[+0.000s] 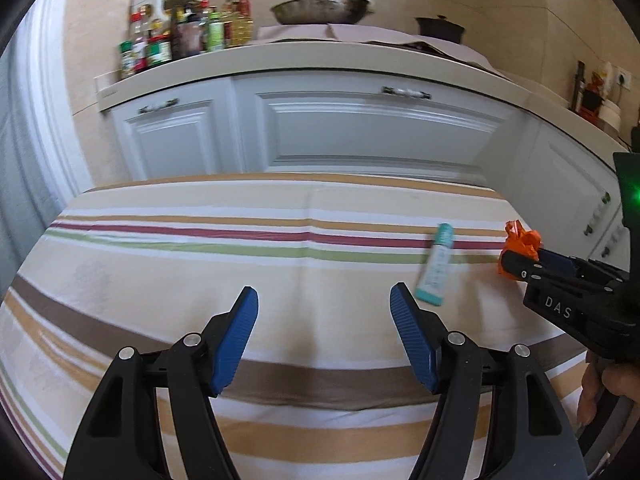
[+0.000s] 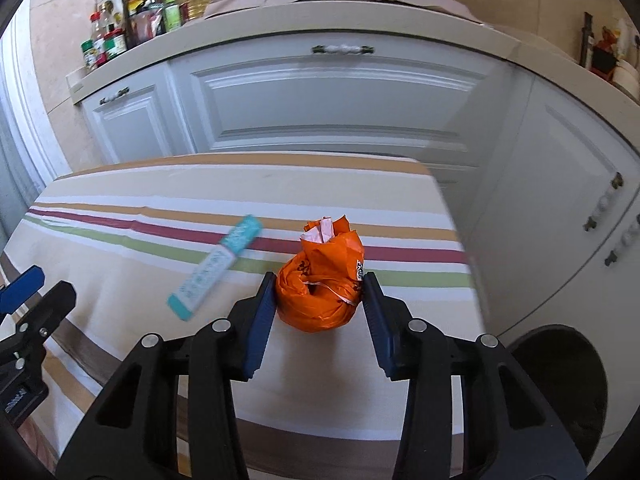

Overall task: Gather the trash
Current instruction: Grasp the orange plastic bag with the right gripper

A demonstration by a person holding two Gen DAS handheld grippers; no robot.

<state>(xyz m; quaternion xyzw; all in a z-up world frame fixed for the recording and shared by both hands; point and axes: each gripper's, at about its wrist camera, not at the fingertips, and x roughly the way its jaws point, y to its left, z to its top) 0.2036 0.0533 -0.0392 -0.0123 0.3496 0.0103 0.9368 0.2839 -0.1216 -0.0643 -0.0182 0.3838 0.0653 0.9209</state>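
my right claw (image 2: 319,284) sits around the orange bag (image 2: 320,280), a crumpled ball on the striped tablecloth (image 2: 120,264) near the table's right edge. both blue pads (image 2: 262,312) touch its sides, so i read it as gripped. just past the bag the cloth drops off at the right edge, and a dark round bin (image 2: 560,380) stands on the floor below that side.

my left claw (image 1: 324,300) hangs open over the near middle of the table with nothing between its pads, only bare cloth under it. a teal and white tube (image 1: 436,264) lies flat on the cloth, tilted, between the two claws and apart from the bag; from the left wrist view it is just right of my right-hand pad.

the left half of the table is open cloth out to the far edge. beyond that edge a gap, then white cabinet doors (image 1: 360,128) under a counter with bottles (image 1: 172,36) at its left end.
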